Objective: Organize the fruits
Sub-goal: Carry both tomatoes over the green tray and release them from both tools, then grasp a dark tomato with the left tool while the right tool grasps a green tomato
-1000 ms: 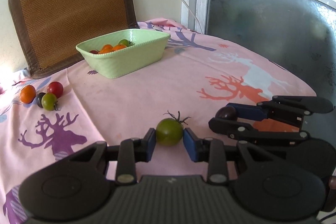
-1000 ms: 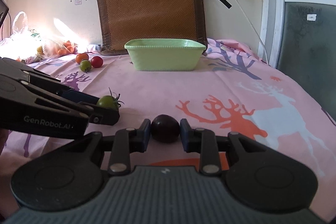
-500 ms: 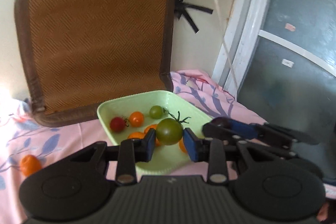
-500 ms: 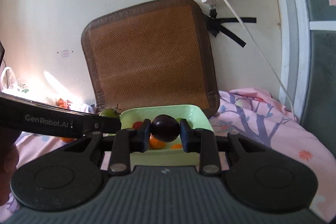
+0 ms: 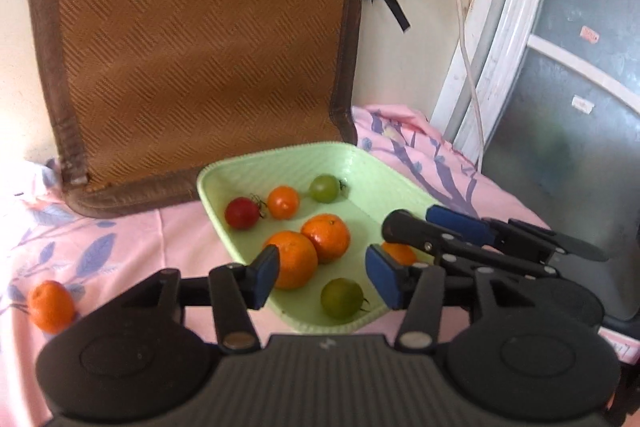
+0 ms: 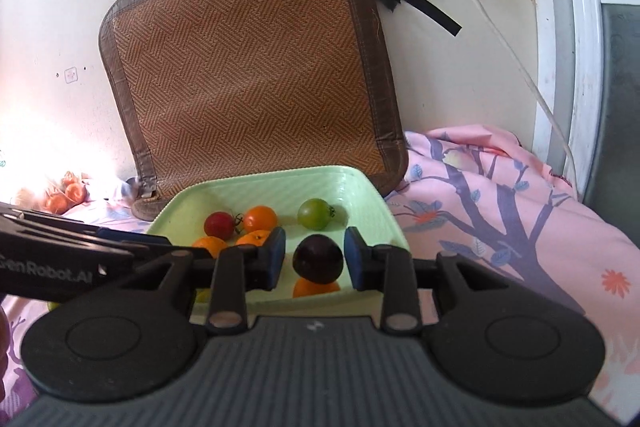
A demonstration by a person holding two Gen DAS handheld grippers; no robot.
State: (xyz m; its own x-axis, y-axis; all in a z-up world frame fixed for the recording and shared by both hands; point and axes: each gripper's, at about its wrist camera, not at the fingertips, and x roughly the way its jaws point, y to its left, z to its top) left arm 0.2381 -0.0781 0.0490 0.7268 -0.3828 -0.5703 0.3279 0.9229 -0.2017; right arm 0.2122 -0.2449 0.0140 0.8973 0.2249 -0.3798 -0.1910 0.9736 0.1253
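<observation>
A light green tray (image 5: 208,187) (image 6: 384,211) on the pink cloth holds several oranges and tomatoes. My left gripper (image 5: 324,279) hovers over its near edge, jaws opening with nothing between the blue pads. A green tomato (image 5: 342,298) lies in the tray just below them. My right gripper (image 6: 315,259) (image 5: 416,223) is over the tray's right side, jaws opening. A dark plum (image 6: 318,259) sits between its pads with a thin gap on each side, above a small orange (image 6: 316,287).
A woven brown mat (image 5: 200,47) leans on the wall behind the tray. One loose orange (image 5: 50,305) lies on the cloth at left, and a bag of oranges (image 6: 64,195) sits far left. A white cable (image 5: 460,27) hangs beside the glass door (image 5: 560,107).
Both grippers travelled from mid-table to above the tray. The left jaws spread and the green tomato dropped into the tray. The right jaws parted slightly from the plum.
</observation>
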